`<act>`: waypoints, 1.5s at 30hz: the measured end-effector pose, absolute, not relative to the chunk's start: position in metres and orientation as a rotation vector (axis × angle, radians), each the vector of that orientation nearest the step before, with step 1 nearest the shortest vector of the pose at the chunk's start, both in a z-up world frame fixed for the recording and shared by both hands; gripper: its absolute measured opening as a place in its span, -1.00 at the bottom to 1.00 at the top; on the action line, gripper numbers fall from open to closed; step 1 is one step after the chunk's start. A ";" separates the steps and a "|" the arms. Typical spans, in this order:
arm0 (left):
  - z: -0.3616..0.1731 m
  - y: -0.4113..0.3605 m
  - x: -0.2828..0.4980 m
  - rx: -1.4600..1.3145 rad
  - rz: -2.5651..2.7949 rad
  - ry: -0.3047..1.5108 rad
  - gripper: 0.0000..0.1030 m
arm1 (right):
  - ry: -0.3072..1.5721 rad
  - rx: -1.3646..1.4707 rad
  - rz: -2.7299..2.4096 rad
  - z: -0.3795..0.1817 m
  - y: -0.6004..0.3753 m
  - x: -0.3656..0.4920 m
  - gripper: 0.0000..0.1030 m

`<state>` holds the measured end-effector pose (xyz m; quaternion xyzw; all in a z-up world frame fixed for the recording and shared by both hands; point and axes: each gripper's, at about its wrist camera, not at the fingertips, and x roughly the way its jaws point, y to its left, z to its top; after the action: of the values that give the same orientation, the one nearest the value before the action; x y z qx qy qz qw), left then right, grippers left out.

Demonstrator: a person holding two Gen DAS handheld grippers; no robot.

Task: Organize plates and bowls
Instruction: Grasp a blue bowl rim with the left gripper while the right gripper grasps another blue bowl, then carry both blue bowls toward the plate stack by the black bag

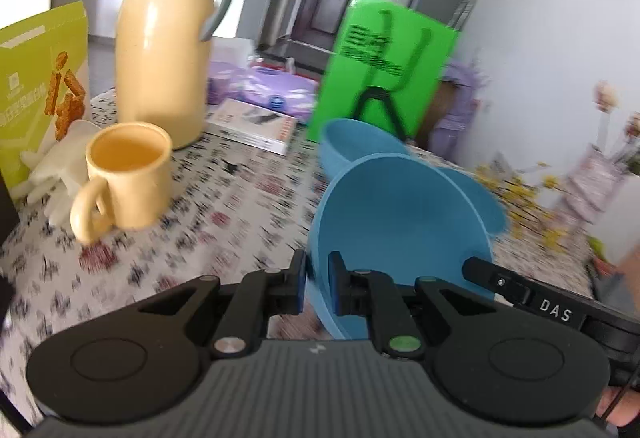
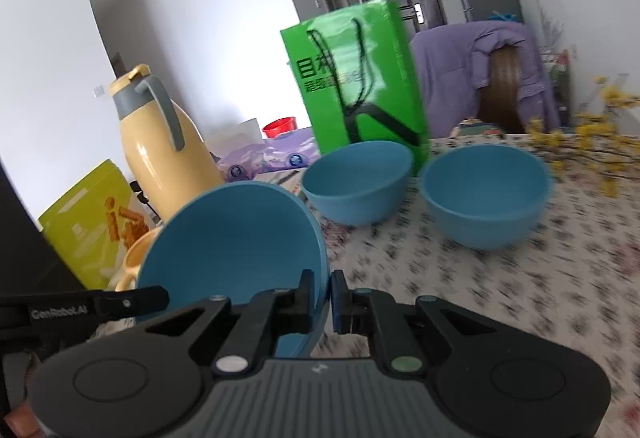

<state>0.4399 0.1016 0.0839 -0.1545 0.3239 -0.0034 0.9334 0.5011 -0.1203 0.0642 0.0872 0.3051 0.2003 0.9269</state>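
Both grippers pinch the rim of one blue bowl (image 1: 400,222), tilted and held above the table; it also shows in the right wrist view (image 2: 236,242). My left gripper (image 1: 317,288) is shut on its left rim. My right gripper (image 2: 322,298) is shut on its right rim. Two more blue bowls stand upright on the table beyond: one in the middle (image 2: 356,181), partly hidden in the left wrist view (image 1: 352,145), and one to the right (image 2: 484,193).
A floral tablecloth (image 2: 540,298) covers the table. A yellow mug (image 1: 128,173), yellow thermos jug (image 1: 168,45), lime snack box (image 1: 40,77), book (image 1: 256,125) and green bag (image 2: 356,85) stand around. Yellow flowers (image 2: 592,137) lie at right.
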 end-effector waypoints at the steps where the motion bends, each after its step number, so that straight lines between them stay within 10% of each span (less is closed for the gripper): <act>1: 0.087 0.094 0.429 -0.311 -0.021 0.659 -0.77 | 0.624 0.185 0.405 0.067 -0.129 0.488 -0.84; 22: 0.047 -0.037 0.263 -0.282 -0.217 0.690 -0.77 | 0.634 0.262 0.240 0.041 -0.278 0.266 -0.81; 45: 0.026 -0.047 0.275 -0.277 -0.254 0.779 -0.55 | 0.676 0.285 0.226 0.019 -0.294 0.273 -0.70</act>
<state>0.2754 -0.0470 0.0261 -0.1341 0.3773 -0.1230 0.9081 0.2732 -0.2940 0.0187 0.1389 0.3300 0.1104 0.9272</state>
